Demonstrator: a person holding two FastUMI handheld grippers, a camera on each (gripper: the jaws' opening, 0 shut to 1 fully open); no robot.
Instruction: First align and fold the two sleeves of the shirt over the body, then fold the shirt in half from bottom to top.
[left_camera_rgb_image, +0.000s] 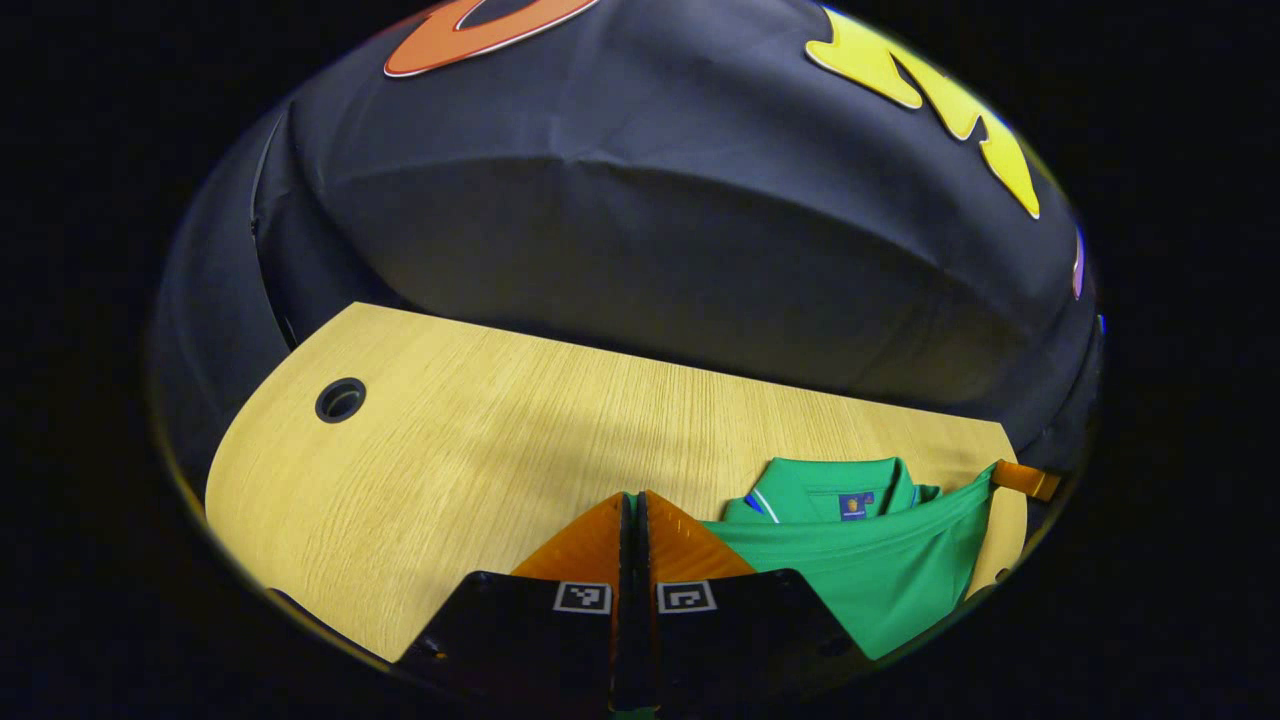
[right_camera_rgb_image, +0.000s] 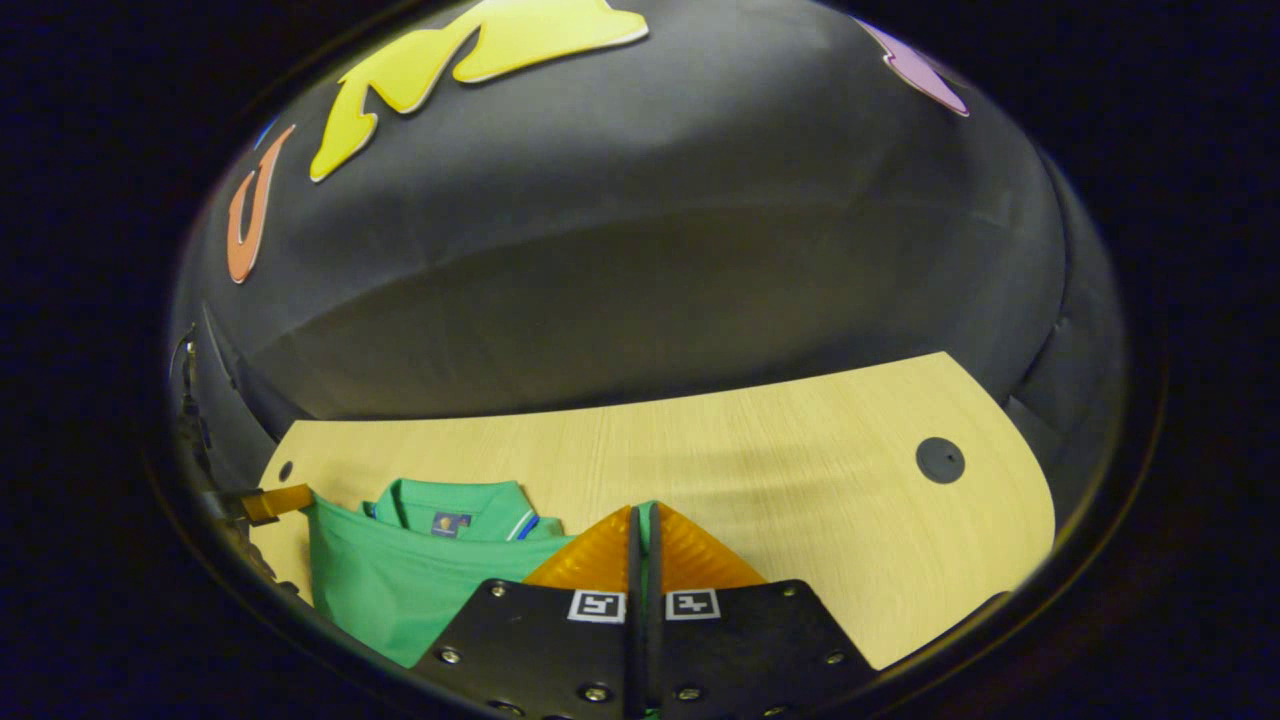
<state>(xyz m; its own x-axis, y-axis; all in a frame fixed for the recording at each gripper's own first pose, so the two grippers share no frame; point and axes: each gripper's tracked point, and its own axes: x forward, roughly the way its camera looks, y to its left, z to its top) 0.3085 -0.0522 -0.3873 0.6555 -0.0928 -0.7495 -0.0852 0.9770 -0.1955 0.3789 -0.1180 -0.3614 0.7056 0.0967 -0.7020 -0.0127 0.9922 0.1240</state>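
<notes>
A green polo shirt (left_camera_rgb_image: 870, 570) lies on the wooden table (left_camera_rgb_image: 450, 460) to the right of my left gripper (left_camera_rgb_image: 635, 497), its collar (left_camera_rgb_image: 830, 485) facing the booth wall. My left gripper is shut, with a thin strip of green cloth pinched between its fingers. A taut edge of the shirt runs from it up to my right gripper (left_camera_rgb_image: 1025, 481) at the far right. In the right gripper view the shirt (right_camera_rgb_image: 400, 580) lies to the left, collar (right_camera_rgb_image: 455, 500) at the far side. My right gripper (right_camera_rgb_image: 640, 512) is shut on green cloth, and my left gripper (right_camera_rgb_image: 272, 502) holds the far corner.
A round cable hole (left_camera_rgb_image: 340, 400) sits in the table's far left corner. A covered round grommet (right_camera_rgb_image: 940, 460) marks the far right corner. The black booth wall (left_camera_rgb_image: 650, 250) rises just behind the table's far edge. Bare wood (right_camera_rgb_image: 800, 500) stretches beyond both grippers.
</notes>
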